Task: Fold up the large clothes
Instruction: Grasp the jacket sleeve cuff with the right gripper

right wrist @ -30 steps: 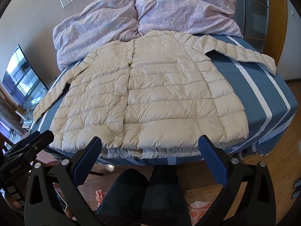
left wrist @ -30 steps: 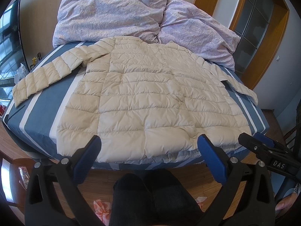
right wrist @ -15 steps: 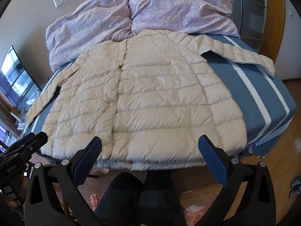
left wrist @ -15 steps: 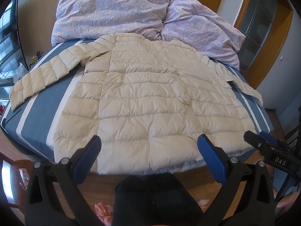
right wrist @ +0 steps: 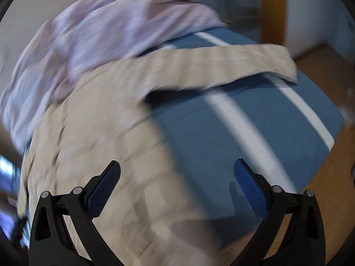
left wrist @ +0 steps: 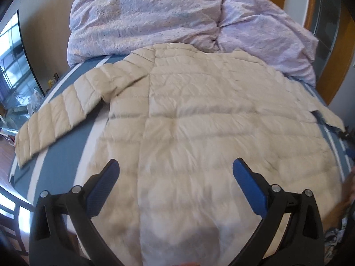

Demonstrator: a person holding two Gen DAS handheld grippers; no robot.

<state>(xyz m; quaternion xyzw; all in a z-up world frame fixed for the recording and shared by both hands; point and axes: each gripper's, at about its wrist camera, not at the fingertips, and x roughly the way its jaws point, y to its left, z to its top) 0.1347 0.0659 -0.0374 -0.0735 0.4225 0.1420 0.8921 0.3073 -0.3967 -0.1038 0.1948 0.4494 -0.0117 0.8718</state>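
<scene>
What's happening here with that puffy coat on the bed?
A person is holding a pair of tongs in each hand and is about to fold a beige quilted jacket. It lies flat on a blue striped bed with both sleeves spread out, in front of a heap of lilac bedding. The left tongs hover open above the jacket's lower half. The right tongs are open too, over its right edge. Neither grips anything, and no fold has been made yet.

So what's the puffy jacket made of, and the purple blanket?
The jacket looks like thin, slightly shiny synthetic shell over soft filling: stitched rows puff into pillowy bands. The blanket looks like matte, crinkly woven fabric, maybe cotton; it's finely wrinkled all over. Neither can be told for sure.
</scene>
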